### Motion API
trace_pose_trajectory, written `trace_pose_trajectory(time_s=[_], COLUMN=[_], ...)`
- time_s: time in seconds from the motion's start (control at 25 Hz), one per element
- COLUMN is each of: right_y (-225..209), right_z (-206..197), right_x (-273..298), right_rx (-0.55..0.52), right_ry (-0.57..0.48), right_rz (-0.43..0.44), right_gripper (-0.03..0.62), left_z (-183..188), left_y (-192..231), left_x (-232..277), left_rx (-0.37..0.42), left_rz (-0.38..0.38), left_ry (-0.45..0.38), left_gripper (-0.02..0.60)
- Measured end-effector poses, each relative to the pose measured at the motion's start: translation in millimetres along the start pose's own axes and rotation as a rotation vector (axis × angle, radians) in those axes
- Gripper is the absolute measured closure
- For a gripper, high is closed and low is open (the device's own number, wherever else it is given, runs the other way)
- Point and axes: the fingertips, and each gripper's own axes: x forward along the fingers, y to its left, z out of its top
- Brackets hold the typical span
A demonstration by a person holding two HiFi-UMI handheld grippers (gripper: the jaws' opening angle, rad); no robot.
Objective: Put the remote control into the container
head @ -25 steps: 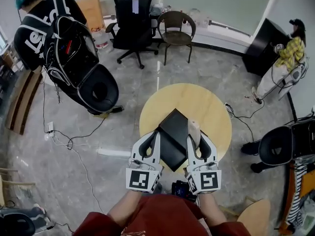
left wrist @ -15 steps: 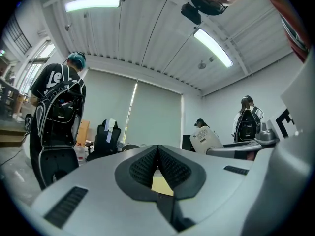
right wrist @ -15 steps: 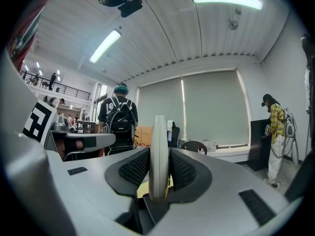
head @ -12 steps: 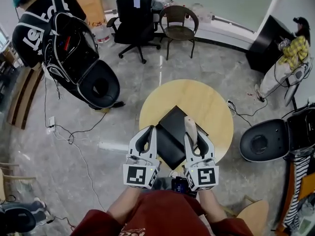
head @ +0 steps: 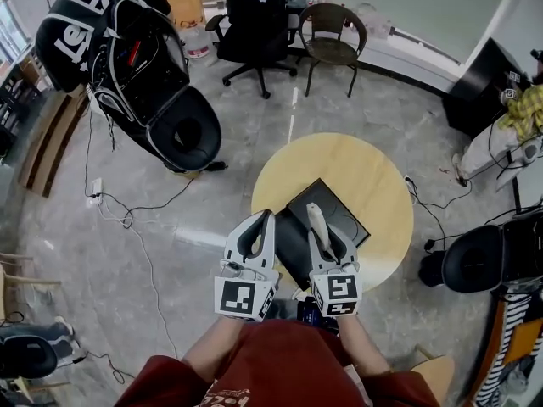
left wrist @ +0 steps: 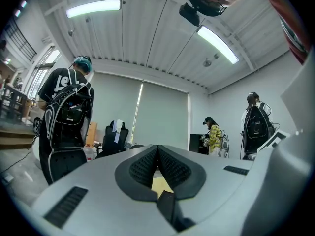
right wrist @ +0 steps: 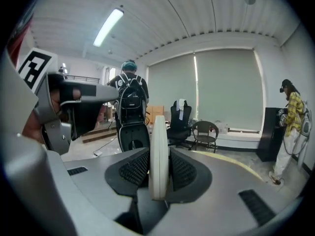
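The right gripper (right wrist: 159, 163) is seen with its jaws clamped on a white remote control (right wrist: 159, 132). The remote control is held on edge, pressed from both sides by the ribbed black pads, and its far end sticks out well past the jaw tips. The left gripper (left wrist: 157, 149) is seen with its jaws together at the tips and nothing between them; a sliver of yellow wood shows through the hollow behind the tips.

From the head view, both grippers are held side by side in front of the person, the left one just beside the near-left edge of a black, box-shaped container (head: 346, 213). The remote control is seen over the container, pointing away from the person. Whether it touches the container cannot be told.

The container is set on a round counter (head: 339, 161) of pale yellow wood, toward the side nearest the person. The rest of the counter top is bare.

The counter stands on a grey tiled floor (head: 212, 193). Cables (head: 127, 219) are trailed across the floor to the left. A black office chair (head: 259, 15) and a brown chair (head: 335, 36) are placed by the far wall. A person in black clothing (head: 93, 24) is seen at the upper left, and a person in a yellow shirt (head: 530, 108) at the right edge.
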Motion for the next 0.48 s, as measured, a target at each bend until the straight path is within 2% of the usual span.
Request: trace_pose_trajectory(time_s=[0.48], right_y=[34], right_z=[-109], right_x=[53], right_rx=[-0.053], right_ry=[0.366], right_rz=[0.101], right_gripper=[0.464], left_z=[-7], left_y=[26], left_x=[-13], left_rx=[-0.013], left_rz=[0.06], left_ry=[0.009], left_gripper=[0.566])
